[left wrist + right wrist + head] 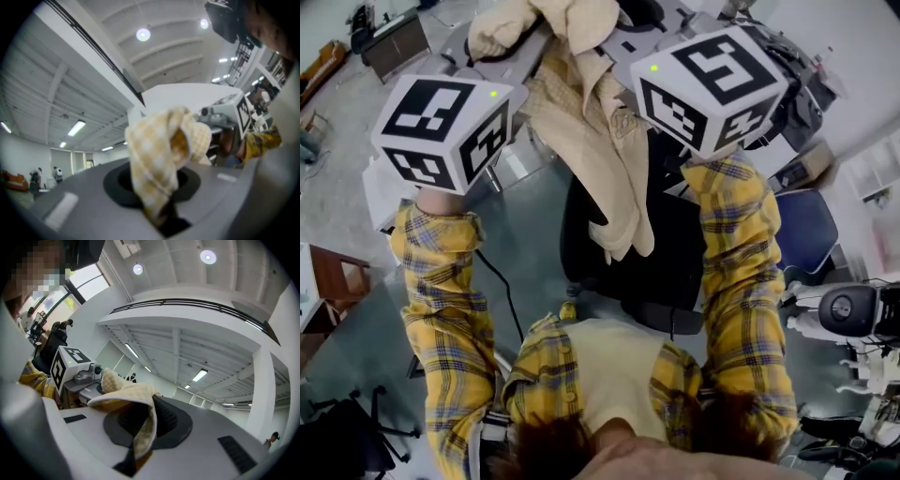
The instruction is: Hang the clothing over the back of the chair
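The left gripper [161, 206] and the right gripper [136, 451] pinch the pale yellow checked cloth garment [600, 159] in narrow jaws, high above the black office chair [675, 262] — draping over its back remains.

The clothing [600, 141] is soft, matt woven cloth in a pale check, crumpled. The fingers [225, 427] are smooth, matt grey plastic, their pads [171, 416] black and dimpled. The chair [675, 253] looks matt black. The floor [525, 216] is smooth and faintly glossy.
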Motion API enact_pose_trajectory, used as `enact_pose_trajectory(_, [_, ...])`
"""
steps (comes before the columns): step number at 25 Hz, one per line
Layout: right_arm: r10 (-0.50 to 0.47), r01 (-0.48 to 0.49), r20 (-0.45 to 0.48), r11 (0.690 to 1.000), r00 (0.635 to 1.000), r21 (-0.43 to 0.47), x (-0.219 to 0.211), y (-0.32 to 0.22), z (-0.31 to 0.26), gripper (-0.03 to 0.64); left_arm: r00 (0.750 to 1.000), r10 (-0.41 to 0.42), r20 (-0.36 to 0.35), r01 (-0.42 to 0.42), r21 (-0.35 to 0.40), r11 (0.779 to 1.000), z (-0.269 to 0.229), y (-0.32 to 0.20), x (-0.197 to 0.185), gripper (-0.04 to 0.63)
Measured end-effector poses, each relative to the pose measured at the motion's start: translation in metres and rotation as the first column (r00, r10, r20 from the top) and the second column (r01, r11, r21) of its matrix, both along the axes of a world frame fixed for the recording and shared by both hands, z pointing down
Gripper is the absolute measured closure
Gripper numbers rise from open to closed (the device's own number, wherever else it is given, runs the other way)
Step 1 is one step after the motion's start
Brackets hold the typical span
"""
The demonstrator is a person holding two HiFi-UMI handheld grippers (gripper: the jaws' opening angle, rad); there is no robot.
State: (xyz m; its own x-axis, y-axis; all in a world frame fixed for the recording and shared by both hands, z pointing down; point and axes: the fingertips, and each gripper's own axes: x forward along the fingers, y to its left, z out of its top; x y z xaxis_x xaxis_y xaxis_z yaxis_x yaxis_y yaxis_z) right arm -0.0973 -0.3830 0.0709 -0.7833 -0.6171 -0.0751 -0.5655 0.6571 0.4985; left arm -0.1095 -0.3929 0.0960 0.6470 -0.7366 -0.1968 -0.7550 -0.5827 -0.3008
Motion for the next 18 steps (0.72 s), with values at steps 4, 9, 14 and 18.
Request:
enact_pose_trajectory(4, [-0.041,0.038,-0.11,0.999,0.993,-0.03,-0.016,-0.014,0.014,0.589,1.0,-0.015,-0.016,0.014,-0.04,0.999,0.018,-0.009,-0.015,0.517])
enact_pose_trajectory(9, [-0.082,0.069,-0.243,0.996,0.966,-0.063,-0.027,-0.028,0.037,0.589,0.999,-0.031,-0.032,0.027,-0.099,0.995,0.048,-0.017,-0.029,0.506])
enact_pose_trajectory(14, [-0.113,0.086,-0.335,0.992,0.935,-0.094,-0.03,-0.034,0.057,0.588,0.998,-0.042,-0.04,0.036,-0.14,0.99,0.068,-0.021,-0.035,0.505])
enact_pose_trajectory(18, [-0.109,0.075,-0.385,0.992,0.916,-0.101,-0.025,-0.036,0.069,0.588,0.998,-0.05,-0.04,0.042,-0.169,0.985,0.083,-0.023,-0.035,0.502])
